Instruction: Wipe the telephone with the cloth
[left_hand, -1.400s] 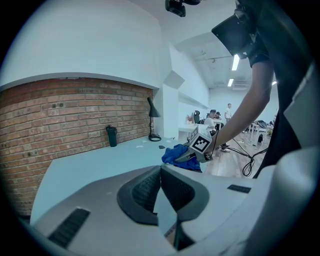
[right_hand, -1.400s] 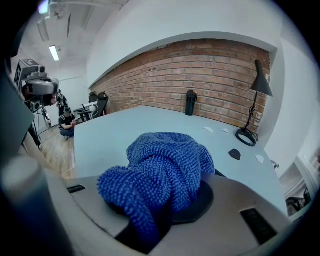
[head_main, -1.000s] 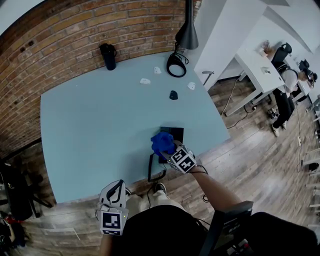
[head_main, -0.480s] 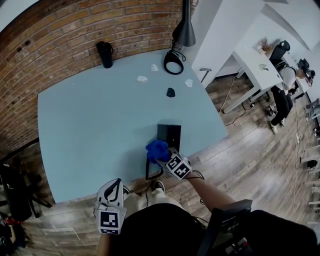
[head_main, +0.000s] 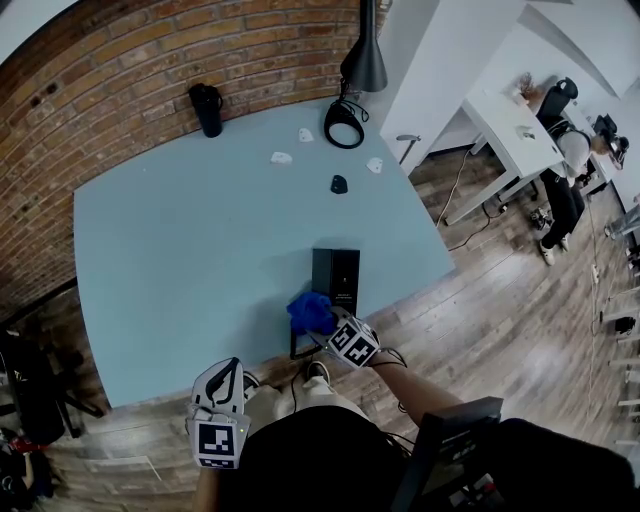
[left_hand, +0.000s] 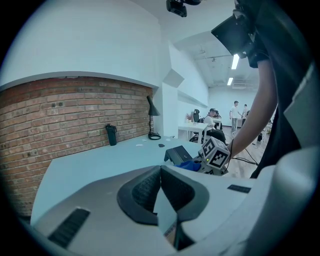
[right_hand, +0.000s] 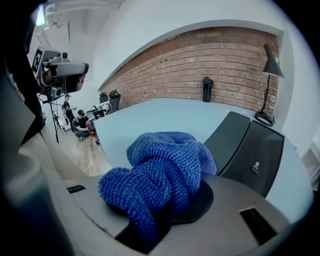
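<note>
The right claw is clamped on the bunched blue cloth, which rests at the near end of the black telephone, close to the near edge of the surface. The left claw is closed on nothing and held low, off the surface. Wiping looks under way, but how much of the telephone is done cannot be judged — its far part lies bare of the cloth. A small mark on the telephone's face is too small to read, and no other writing shows.
</note>
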